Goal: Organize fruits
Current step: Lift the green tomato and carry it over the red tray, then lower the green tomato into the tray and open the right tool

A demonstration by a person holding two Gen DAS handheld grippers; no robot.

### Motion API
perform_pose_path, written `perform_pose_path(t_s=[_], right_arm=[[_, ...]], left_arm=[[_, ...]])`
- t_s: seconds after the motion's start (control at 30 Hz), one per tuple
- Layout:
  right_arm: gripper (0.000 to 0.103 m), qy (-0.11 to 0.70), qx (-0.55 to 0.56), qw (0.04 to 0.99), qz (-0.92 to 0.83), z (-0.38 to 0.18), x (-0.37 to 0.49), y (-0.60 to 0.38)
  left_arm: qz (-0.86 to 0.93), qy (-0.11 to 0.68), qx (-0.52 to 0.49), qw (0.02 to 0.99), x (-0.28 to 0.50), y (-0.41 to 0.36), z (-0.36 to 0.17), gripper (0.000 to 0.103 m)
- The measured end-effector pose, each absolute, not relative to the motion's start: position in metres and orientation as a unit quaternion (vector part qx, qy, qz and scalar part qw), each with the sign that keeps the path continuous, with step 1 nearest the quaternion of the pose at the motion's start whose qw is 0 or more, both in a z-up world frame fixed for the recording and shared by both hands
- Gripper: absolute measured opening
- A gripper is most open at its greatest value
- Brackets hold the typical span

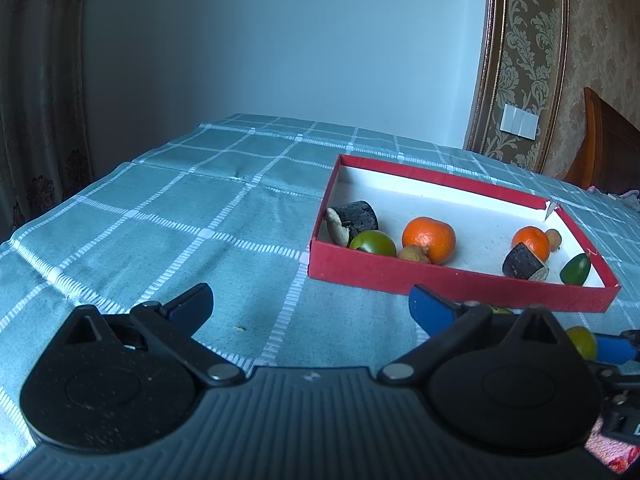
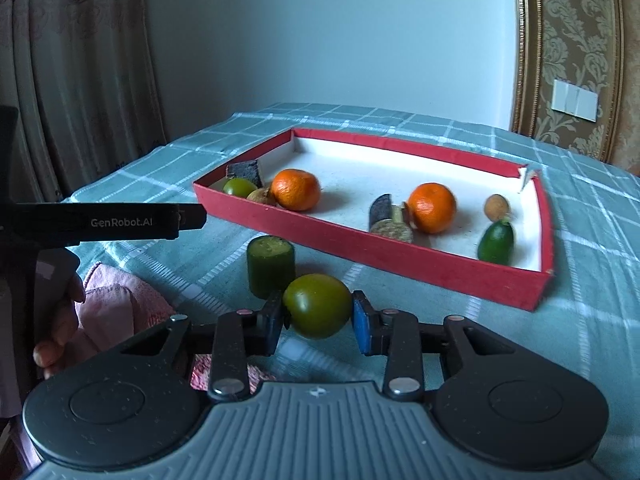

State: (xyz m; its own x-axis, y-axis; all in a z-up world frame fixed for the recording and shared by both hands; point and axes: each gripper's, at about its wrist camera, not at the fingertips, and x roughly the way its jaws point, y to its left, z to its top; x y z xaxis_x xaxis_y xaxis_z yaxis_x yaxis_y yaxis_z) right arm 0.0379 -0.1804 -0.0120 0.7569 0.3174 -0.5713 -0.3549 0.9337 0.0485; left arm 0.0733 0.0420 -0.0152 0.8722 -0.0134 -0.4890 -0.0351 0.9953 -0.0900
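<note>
Black hand-held gripper [image 2: 318,322] with blue pads [image 2: 362,320], silver pivot screws, ribbed grey body, white "GenRobot.AI" lettering, pink sleeve [image 2: 116,304]

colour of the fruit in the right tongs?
Olive green, slightly yellowish, on the round fruit. Clearest in the right wrist view.

Landmark: red box [image 2: 400,254]
Right gripper [image 2: 318,318]: in front of the box, pads pressed on a green fruit [image 2: 318,304]
Green cylinder [image 2: 270,266]: upright, just before the box's near wall
Oranges: two, inside the box
</note>
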Motion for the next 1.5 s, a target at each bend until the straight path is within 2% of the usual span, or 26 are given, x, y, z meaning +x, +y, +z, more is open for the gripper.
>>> perform_pose_path(t_s=[0.37, 1.07, 1.17, 1.43, 1.5], right_arm=[[0.035, 0.252, -0.024, 0.961, 0.108, 0.02, 0.064, -0.216], [0.035, 0.261, -0.032, 0.963, 0.068, -0.004, 0.105, -0.222], [0.042, 0.259, -0.032, 0.963, 0.067, -0.005, 0.103, -0.221], [0.044, 0.24, 0.022, 0.969, 0.055, 0.007, 0.076, -0.241], [0.053, 0.237, 0.044, 0.969, 0.05, 0.009, 0.062, -0.252]], left_arm=[[0.006, 0.253, -0.048, 0.966, 0.074, 0.042, -0.015, 0.103], [0.005, 0.257, -0.048, 0.965, 0.076, 0.044, -0.018, 0.103], [0.005, 0.257, -0.048, 0.965, 0.075, 0.043, -0.018, 0.103], [0.006, 0.257, -0.049, 0.965, 0.076, 0.044, -0.018, 0.103], [0.006, 0.257, -0.048, 0.965, 0.076, 0.044, -0.018, 0.103]])
